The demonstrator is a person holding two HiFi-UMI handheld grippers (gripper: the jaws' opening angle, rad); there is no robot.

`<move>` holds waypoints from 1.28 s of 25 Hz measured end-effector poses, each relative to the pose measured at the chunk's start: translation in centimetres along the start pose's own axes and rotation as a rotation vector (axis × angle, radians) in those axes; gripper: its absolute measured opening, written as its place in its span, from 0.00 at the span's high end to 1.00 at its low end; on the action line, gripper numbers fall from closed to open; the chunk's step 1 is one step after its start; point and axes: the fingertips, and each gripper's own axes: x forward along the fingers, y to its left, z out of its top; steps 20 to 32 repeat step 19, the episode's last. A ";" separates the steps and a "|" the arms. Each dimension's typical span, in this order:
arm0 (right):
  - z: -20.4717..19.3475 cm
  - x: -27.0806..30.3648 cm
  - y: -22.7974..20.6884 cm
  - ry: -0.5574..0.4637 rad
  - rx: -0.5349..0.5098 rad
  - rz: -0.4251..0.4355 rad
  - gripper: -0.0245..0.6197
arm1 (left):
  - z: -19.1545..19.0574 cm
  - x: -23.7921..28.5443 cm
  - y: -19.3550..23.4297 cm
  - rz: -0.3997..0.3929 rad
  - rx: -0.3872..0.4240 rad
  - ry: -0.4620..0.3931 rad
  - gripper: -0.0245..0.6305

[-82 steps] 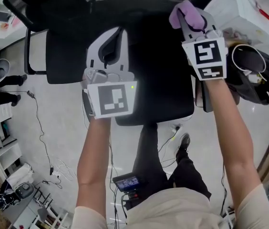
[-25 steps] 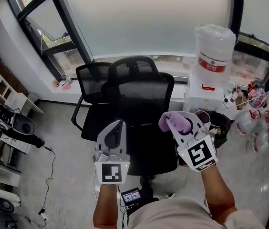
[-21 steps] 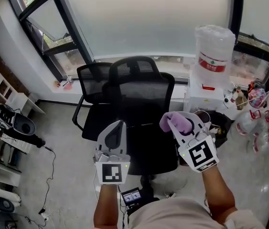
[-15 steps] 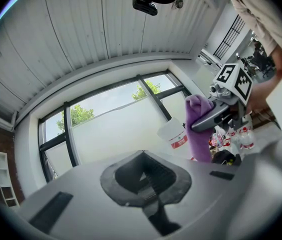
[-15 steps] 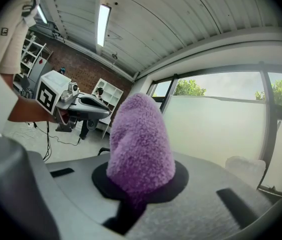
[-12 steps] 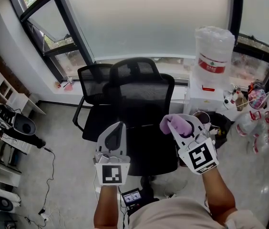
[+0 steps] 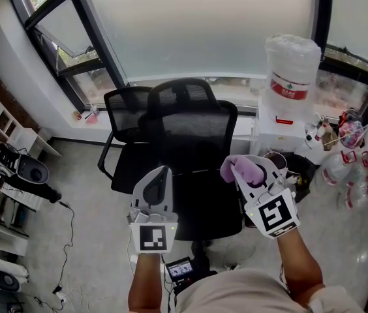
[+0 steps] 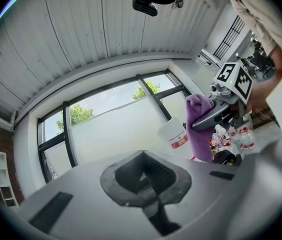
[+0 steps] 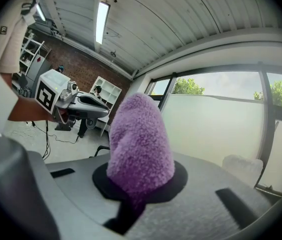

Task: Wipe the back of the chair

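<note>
Behind the chair (image 7: 194, 129) stood a window (image 7: 197, 25); your right tool (image 7: 250, 168) clenched a purple cloth (image 9: 141, 144), your left tool (image 7: 160, 175) was closed, empty.

The left gripper (image 7: 162, 177) and right gripper (image 7: 258, 172) are pale grey shells, each bearing a white cube (image 7: 153, 237) with black square markers. The person wears a beige short-sleeved top (image 7: 236, 293).
</note>
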 end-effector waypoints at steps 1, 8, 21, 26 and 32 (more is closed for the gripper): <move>-0.1 0.1 -0.1 0.002 0.001 0.001 0.94 | -0.1 0.1 0.0 -0.002 0.002 0.002 0.95; -0.6 0.4 -0.5 0.004 0.010 0.002 0.94 | -0.4 0.7 -0.2 0.002 -0.012 0.001 0.95; -1.2 1.1 -0.6 0.015 0.022 0.004 0.94 | -1.3 1.1 0.0 0.006 -0.037 0.017 0.95; -1.2 1.1 -0.6 0.015 0.022 0.004 0.94 | -1.3 1.1 0.0 0.006 -0.037 0.017 0.95; -1.2 1.1 -0.6 0.015 0.022 0.004 0.94 | -1.3 1.1 0.0 0.006 -0.037 0.017 0.95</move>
